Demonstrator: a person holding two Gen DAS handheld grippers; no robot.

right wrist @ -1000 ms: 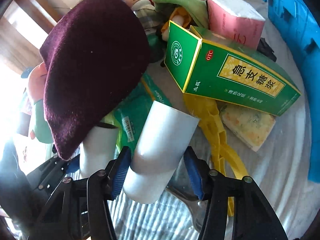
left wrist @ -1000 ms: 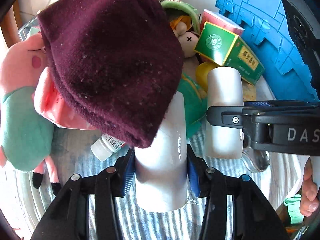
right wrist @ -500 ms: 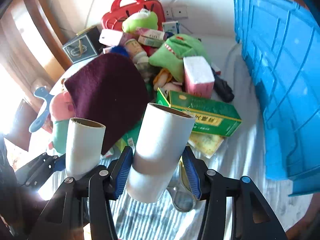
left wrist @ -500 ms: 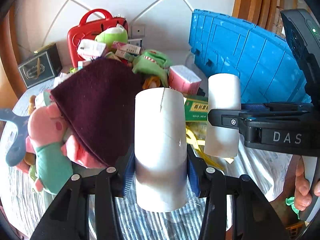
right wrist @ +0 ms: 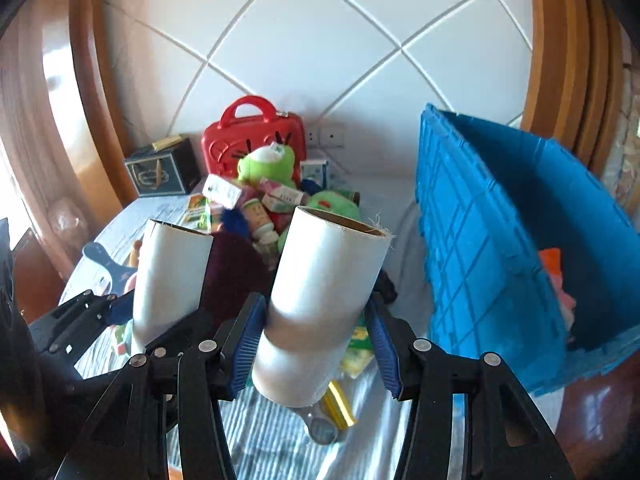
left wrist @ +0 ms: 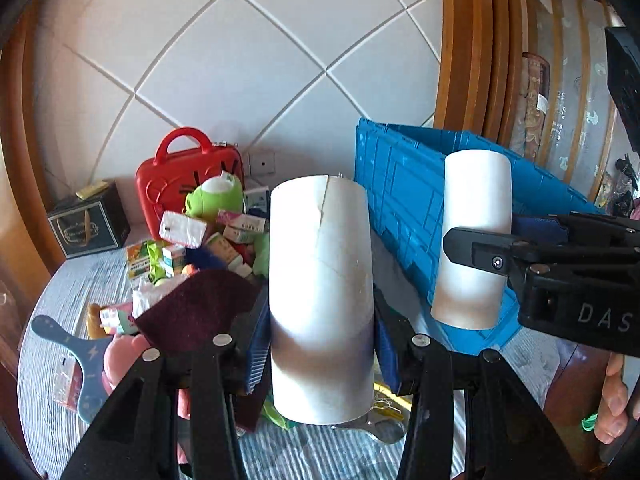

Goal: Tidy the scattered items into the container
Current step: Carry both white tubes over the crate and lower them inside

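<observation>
White cardboard fills both grips: the left hand-held gripper [left wrist: 322,364] is clenched on a white tube [left wrist: 320,300], its blue pads pressed to the tube's sides, and the right hand-held gripper [right wrist: 316,344] grasps a second white tube [right wrist: 320,304] the same way, this one tilted with its open brown-lined end up. In the left wrist view the second tube stands upright to the right, in front of the blue crate [left wrist: 404,208]. Both tubes are held up above the counter [left wrist: 52,292], which wears a striped grey-blue cloth.

The blue crate stands at the counter's right edge, near the tiled wall; some orange and pink things lie inside it. Along the far edge sit a red case [right wrist: 256,136] and a dark box [right wrist: 160,172], with a green plush [right wrist: 268,164] and small cartons heaped before them. A maroon cloth [left wrist: 192,312] lies on the pile nearer the grippers, and a dark blue paddle-shaped thing [left wrist: 76,348] rests by the left edge. Part of a hand [left wrist: 612,404] shows at the lower right of the left wrist view.
</observation>
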